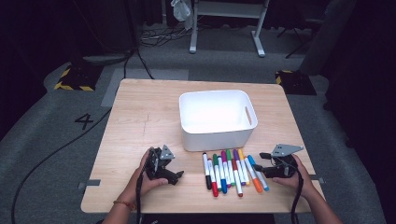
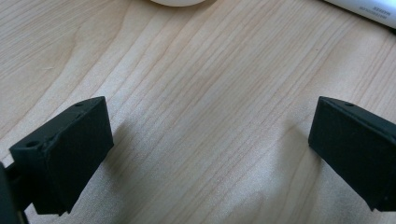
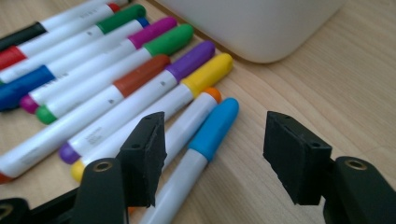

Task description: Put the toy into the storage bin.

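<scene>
Right gripper [image 3: 212, 156], jaws spread and holding nothing, sits low at the desk's near right edge. The blue marker [image 3: 205, 140], outermost of the row before the white bin [image 3: 261, 28], lies lengthwise between its jaws. Left gripper [image 2: 205, 154], jaws spread over bare desk, is farther.

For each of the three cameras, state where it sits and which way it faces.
High view: above the table's near edge, facing forward and down on the light wooden table; both forearms show.
Left gripper view: on the left gripper, facing bare wood between black jaws.
Right gripper view: on the right gripper, facing coloured felt-tip markers.
Shared: white plastic bin.
</scene>
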`<state>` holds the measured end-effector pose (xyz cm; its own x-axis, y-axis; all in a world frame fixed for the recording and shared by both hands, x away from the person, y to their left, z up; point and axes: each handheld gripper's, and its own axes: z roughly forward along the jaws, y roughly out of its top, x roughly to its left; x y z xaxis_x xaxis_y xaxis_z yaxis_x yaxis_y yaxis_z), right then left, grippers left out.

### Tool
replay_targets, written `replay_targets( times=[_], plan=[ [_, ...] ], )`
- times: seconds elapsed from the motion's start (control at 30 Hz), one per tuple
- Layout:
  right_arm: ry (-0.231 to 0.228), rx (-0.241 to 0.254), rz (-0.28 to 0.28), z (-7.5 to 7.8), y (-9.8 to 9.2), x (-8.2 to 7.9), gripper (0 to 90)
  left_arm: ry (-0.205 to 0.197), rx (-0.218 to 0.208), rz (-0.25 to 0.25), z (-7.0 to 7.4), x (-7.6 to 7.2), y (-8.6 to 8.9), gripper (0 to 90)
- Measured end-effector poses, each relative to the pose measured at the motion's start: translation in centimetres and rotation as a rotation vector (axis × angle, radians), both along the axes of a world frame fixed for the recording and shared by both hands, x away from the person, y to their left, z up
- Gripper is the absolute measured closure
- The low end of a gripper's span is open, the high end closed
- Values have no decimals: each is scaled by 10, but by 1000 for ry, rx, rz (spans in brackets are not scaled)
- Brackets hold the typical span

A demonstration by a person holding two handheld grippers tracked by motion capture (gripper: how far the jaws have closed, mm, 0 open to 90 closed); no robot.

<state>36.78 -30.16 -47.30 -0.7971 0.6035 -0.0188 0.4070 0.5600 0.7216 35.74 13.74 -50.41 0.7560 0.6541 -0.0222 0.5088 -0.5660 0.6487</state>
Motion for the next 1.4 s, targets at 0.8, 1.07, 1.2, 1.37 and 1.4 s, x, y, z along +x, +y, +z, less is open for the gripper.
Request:
replay_targets(
  times=[0.8,1.07,1.2,1.37,1.4],
  plan=[
    [23,-26,-105,-19,-17,19,745,0,0,0,0,0,0,0],
    [16,8,-80,-14,-22,19,749,0,0,0,0,0,0,0],
    [-24,77,-71,5,-31,17,749,0,1,0,0,0,0,0],
    [-100,116,-23,37,-34,13,749,0,0,0,0,0,0,0],
    [-110,124,-18,43,-34,14,749,0,0,0,0,0,0,0]
  ],
)
